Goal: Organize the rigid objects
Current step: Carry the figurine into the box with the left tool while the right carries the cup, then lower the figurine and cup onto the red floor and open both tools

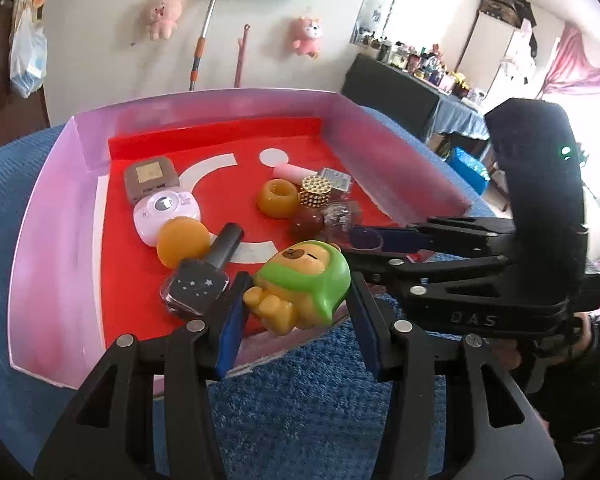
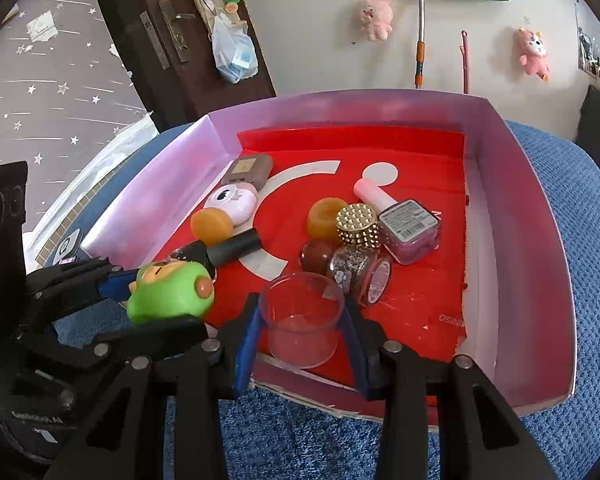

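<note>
- Holding a green-hooded bear figurine (image 1: 302, 286), the left hand-held gripper (image 1: 296, 320) is clenched on it over the near edge of the pink tray (image 1: 52, 248); likely bringing it in with the others
- the right hand-held gripper (image 2: 302, 334) grasps a clear cup (image 2: 302, 318) upright at the same near edge; nail-polish bottles and jars crowd the tray's red floor beyond

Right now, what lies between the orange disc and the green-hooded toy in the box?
The dark nail polish bottle lies between the orange disc and the green-hooded toy, its cap beside the disc; the left wrist view shows it.
</note>
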Motion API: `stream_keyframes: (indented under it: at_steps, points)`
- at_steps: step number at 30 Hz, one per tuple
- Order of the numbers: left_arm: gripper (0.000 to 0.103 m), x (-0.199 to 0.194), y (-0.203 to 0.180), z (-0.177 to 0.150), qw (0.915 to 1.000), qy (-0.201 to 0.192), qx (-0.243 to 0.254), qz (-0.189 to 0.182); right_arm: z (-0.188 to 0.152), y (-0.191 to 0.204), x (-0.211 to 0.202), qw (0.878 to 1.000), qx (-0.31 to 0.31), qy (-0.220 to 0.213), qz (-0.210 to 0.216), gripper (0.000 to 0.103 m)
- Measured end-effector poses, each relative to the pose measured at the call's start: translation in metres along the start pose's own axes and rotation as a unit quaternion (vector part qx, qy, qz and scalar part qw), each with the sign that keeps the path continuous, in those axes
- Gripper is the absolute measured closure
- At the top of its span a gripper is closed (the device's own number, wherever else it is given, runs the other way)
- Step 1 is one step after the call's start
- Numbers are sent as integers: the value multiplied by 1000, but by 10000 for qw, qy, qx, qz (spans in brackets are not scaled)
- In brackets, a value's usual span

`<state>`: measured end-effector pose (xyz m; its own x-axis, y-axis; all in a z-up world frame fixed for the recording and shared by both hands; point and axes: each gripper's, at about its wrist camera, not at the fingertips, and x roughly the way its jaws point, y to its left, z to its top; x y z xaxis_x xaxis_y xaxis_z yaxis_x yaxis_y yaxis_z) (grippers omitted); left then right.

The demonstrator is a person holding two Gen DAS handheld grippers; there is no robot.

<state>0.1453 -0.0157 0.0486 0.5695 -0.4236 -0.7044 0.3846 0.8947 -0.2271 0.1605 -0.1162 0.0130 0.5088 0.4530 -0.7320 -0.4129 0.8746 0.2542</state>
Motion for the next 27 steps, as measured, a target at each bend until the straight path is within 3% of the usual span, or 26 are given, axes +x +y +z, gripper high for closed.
stream_keyframes:
  at_steps: [9,27]
  points:
    - [57,14,19,-6,9993,234,-278,53,0,-3,-2,9999,7,-45,-119,61]
    - [57,16,31,6,9973,-48,-316,656,5,-4,2,9982,-24,-316,-511,61]
